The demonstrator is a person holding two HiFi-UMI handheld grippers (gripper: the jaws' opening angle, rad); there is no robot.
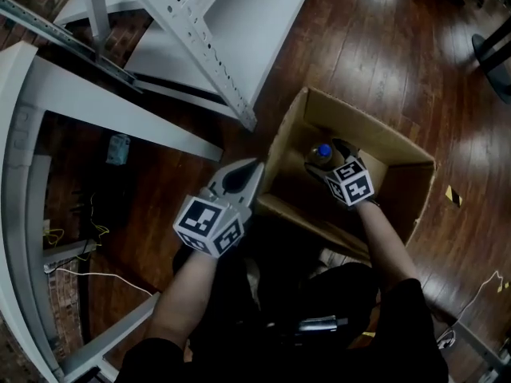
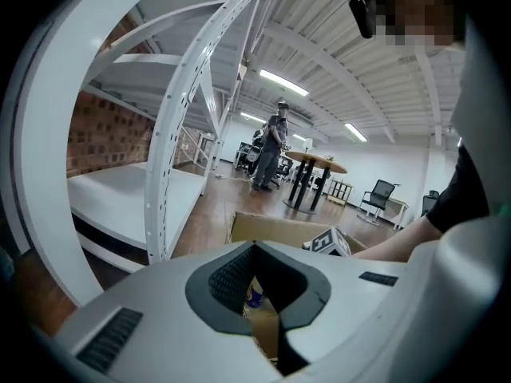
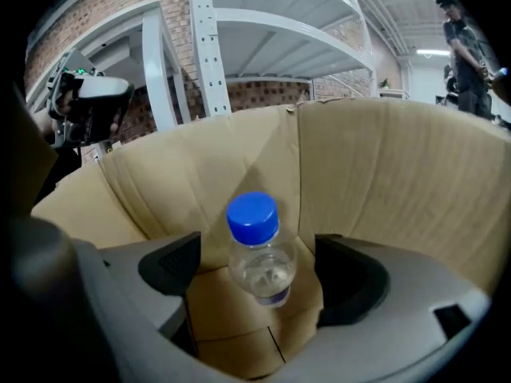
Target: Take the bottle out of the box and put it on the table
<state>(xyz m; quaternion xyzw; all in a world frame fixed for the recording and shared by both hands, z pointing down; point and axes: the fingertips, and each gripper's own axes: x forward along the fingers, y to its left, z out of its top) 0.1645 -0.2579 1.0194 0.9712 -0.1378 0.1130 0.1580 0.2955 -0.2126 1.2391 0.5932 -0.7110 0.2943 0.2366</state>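
The floor (image 1: 383, 46) is dark, glossy wood planking. A white metal rack (image 1: 200, 30) with perforated posts and flat shelves stands at the left, and a red brick wall (image 2: 104, 134) runs behind it. A thin white cable (image 1: 104, 276) trails on the floor near the rack's foot. Far across the open hall stand a round table (image 2: 315, 162), a dark chair (image 2: 382, 198) to its right, and a person (image 2: 275, 138). Strip lights (image 2: 283, 82) glow on the white ceiling.
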